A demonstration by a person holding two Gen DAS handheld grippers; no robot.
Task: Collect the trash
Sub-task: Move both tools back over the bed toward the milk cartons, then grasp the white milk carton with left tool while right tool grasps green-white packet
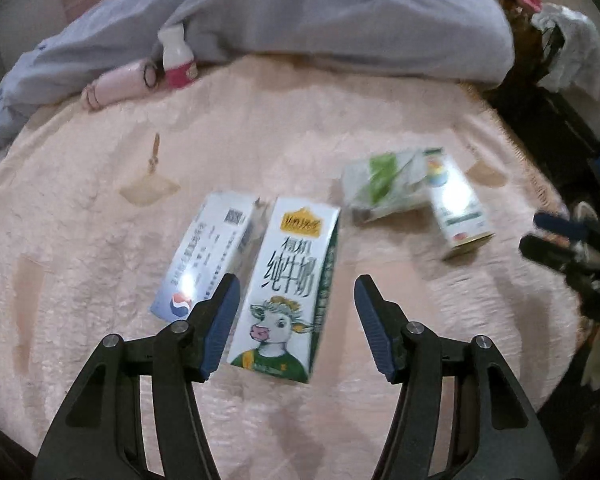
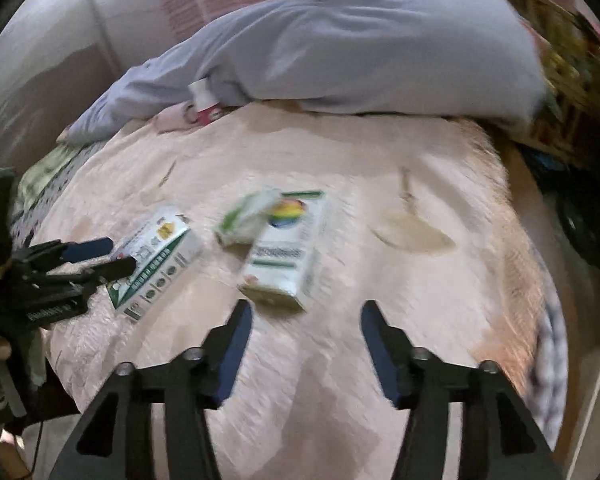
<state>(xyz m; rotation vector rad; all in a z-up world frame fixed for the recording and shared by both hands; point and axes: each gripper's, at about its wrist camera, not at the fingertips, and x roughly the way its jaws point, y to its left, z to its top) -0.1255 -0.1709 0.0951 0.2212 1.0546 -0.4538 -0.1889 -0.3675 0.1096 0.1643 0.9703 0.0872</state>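
Note:
Several empty drink cartons lie on a pink blanket. My left gripper is open, its fingers on either side of a white and green milk carton with a cartoon cow, apart from it. A white and blue carton lies just left of it. A crumpled green and white pack and a white carton with a rainbow logo lie to the right. My right gripper is open and empty, just short of the rainbow carton. The cow carton also shows there beside the left gripper.
A grey quilt is bunched across the far side. A small white and pink bottle and a pink flask lie against it. Dark clutter stands beyond the bed's right edge. My right gripper shows at the right.

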